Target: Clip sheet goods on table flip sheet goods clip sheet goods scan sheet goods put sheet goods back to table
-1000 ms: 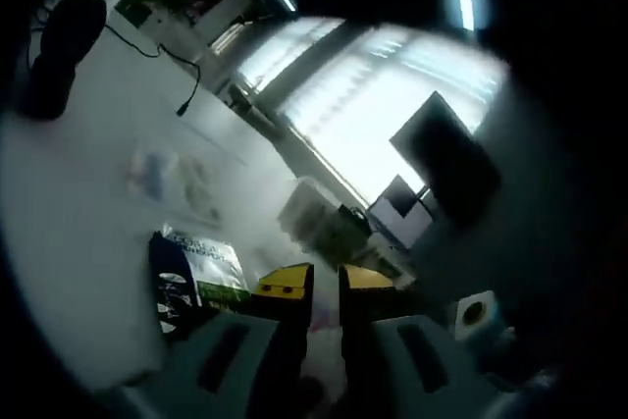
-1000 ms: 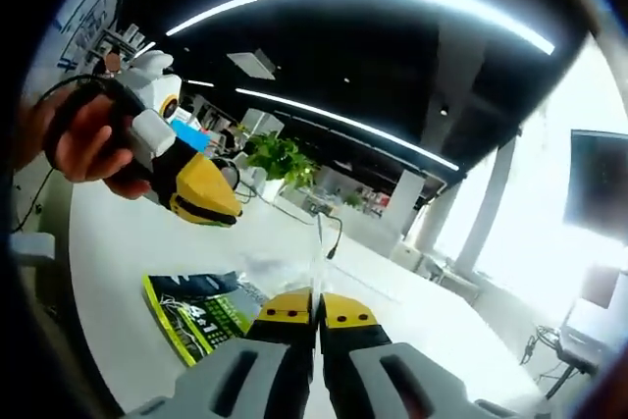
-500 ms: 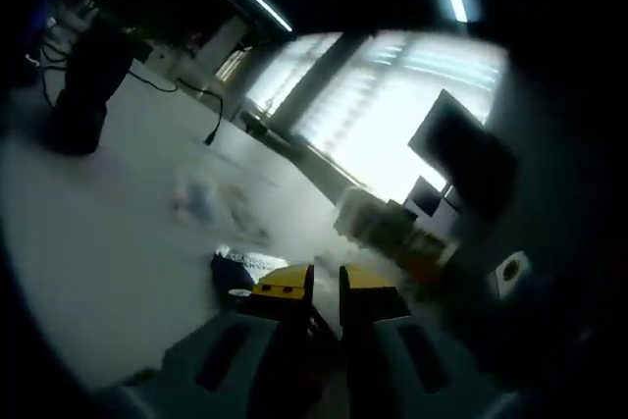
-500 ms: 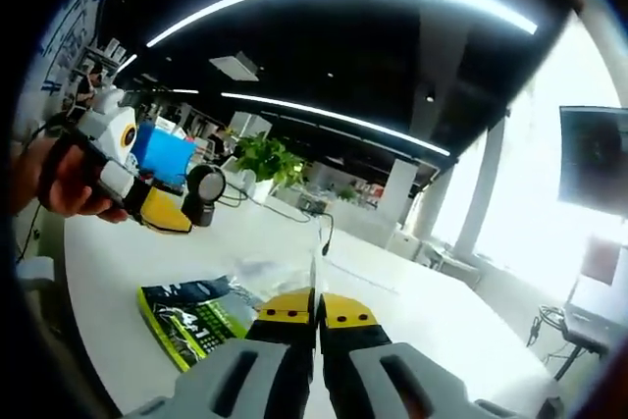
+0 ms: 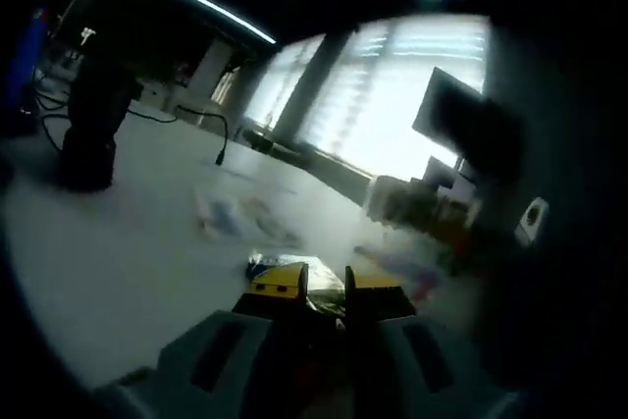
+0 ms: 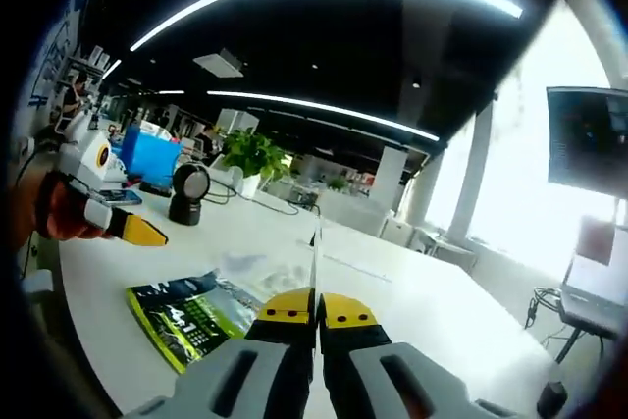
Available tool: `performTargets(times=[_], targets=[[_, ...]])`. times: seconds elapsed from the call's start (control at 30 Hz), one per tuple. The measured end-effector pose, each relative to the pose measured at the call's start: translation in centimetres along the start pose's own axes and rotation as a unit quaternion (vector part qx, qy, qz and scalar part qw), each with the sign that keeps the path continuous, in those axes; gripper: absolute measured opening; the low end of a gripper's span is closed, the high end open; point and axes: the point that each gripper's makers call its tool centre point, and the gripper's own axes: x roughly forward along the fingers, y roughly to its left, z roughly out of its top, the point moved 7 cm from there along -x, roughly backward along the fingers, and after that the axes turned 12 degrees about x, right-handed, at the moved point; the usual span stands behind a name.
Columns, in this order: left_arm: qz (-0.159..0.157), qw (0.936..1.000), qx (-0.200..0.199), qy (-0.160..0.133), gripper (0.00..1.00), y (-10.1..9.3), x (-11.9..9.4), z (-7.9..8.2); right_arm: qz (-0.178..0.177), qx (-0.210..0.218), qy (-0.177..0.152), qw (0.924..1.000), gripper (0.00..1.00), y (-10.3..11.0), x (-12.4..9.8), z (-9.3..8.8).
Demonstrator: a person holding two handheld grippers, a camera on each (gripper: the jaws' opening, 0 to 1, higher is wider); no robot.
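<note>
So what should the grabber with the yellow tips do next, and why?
Probably bring the left hand-held gripper down to the green-and-black printed packet on the white table. It hovers beside the packet, while the right hand-held gripper is pinched on a thin clear sheet.

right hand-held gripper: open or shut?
Shut. In the right gripper view the right hand-held gripper has its yellow-tipped jaws together, clamping a thin clear sheet.
</note>
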Motion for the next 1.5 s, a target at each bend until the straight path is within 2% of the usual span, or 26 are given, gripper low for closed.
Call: performTargets(times=[0.13, 0.37, 0.53, 0.73, 0.87, 1.0, 1.13, 1.3, 1.4, 1.47, 1.5], targets=[[0.033, 0.9983, 0.047, -0.005, 0.08, 0.7, -0.1, 0.1, -0.010, 0.014, -0.001, 0.9999, 0.00, -0.5, -0.1, -0.3], [0.056, 0.9974, 0.043, -0.012, 0.08, 1.9, -0.5, -0.1, -0.040, 0.062, -0.005, 0.9973, 0.00, -2.1, -0.7, -1.0], [0.070, 0.9960, 0.055, -0.007, 0.08, 2.7, -0.5, -0.7, -0.056, 0.092, -0.007, 0.9942, 0.00, -2.8, -0.9, -1.4], [0.082, 0.9940, 0.073, 0.000, 0.08, 3.4, -0.5, -1.1, -0.073, 0.107, -0.005, 0.9916, 0.00, -3.4, -1.1, -1.8], [0.083, 0.9948, 0.059, 0.002, 0.08, 3.6, -0.6, -1.7, -0.077, 0.113, -0.003, 0.9906, 0.00, -3.5, -1.2, -2.1], [0.090, 0.9931, 0.074, 0.009, 0.08, 3.8, -0.7, -2.0, -0.091, 0.134, -0.001, 0.9868, 0.00, -4.1, -1.4, -2.6], [0.113, 0.9890, 0.095, 0.012, 0.08, 4.6, -1.0, -1.9, -0.100, 0.150, 0.000, 0.9836, 0.00, -4.5, -1.6, -3.1], [0.122, 0.9880, 0.094, 0.011, 0.08, 4.9, -1.2, -1.9, -0.106, 0.181, 0.002, 0.9778, 0.00, -4.7, -1.7, -3.8], [0.132, 0.9843, 0.116, 0.013, 0.08, 5.1, -1.4, -1.7, -0.113, 0.190, 0.003, 0.9752, 0.00, -4.9, -1.7, -4.3], [0.132, 0.9845, 0.115, 0.012, 0.08, 5.2, -1.4, -1.8, -0.115, 0.192, 0.004, 0.9747, 0.00, -4.9, -1.7, -4.5], [0.123, 0.9875, 0.099, 0.010, 0.08, 5.1, -1.3, -2.1, -0.116, 0.193, 0.005, 0.9742, 0.00, -5.0, -1.7, -4.6]])
